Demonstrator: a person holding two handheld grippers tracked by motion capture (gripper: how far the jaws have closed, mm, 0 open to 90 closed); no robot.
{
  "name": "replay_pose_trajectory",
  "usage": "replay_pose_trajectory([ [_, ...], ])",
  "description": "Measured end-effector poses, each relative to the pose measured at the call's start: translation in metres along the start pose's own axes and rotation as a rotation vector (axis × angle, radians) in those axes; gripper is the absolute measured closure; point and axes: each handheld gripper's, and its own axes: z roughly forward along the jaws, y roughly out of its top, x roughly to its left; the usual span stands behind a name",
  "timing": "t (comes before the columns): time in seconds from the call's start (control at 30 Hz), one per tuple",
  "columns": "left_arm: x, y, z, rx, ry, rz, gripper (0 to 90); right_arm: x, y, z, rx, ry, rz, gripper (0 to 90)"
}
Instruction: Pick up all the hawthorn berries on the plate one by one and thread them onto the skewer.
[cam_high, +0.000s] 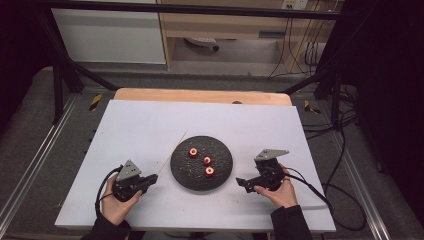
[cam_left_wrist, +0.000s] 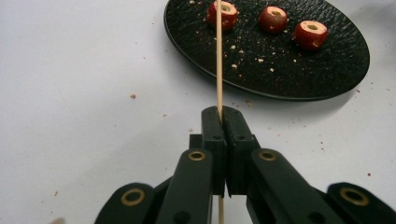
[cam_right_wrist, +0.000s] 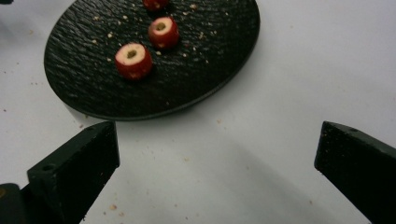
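The left tongs (cam_left_wrist: 222, 116) clamp a thin wooden skewer (cam_left_wrist: 218, 56) that points toward the black plate (cam_left_wrist: 280, 79). Right tongs (cam_right_wrist: 217, 154) gape wide and empty just beside this plate, where three red fruit pieces (cam_right_wrist: 133, 59) lie on the white surface (cam_high: 140, 130).

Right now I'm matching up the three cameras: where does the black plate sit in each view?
High view: black plate just below centre.
Left gripper view: plate upper right, behind the skewer.
Right gripper view: plate upper left.
Shared landmark: three red fruit pieces on it.
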Motion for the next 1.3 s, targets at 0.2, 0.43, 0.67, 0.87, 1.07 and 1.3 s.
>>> replay_pose_trajectory([
  [0.2,0.000,-0.002,0.001,-0.002,-0.002,0.004,88.5,0.014,0.025,0.007,0.024,0.010,-0.053,2.1],
  [0.43,0.001,-0.003,0.000,-0.005,-0.003,0.003,88.5,0.031,0.052,0.023,0.074,0.037,-0.097,5.3],
  [0.67,0.001,-0.004,0.001,-0.002,-0.007,0.003,88.5,0.042,0.071,0.043,0.181,0.051,-0.140,12.3],
  [0.87,0.001,-0.004,0.001,0.001,-0.008,0.005,88.5,0.045,0.081,0.057,0.240,0.088,-0.153,19.2],
  [1.07,0.000,-0.004,0.001,0.003,-0.010,0.009,88.5,0.048,0.089,0.072,0.309,0.126,-0.164,26.3],
  [1.3,0.000,-0.004,0.001,0.004,-0.014,0.008,88.5,0.049,0.094,0.086,0.386,0.154,-0.194,36.3],
])
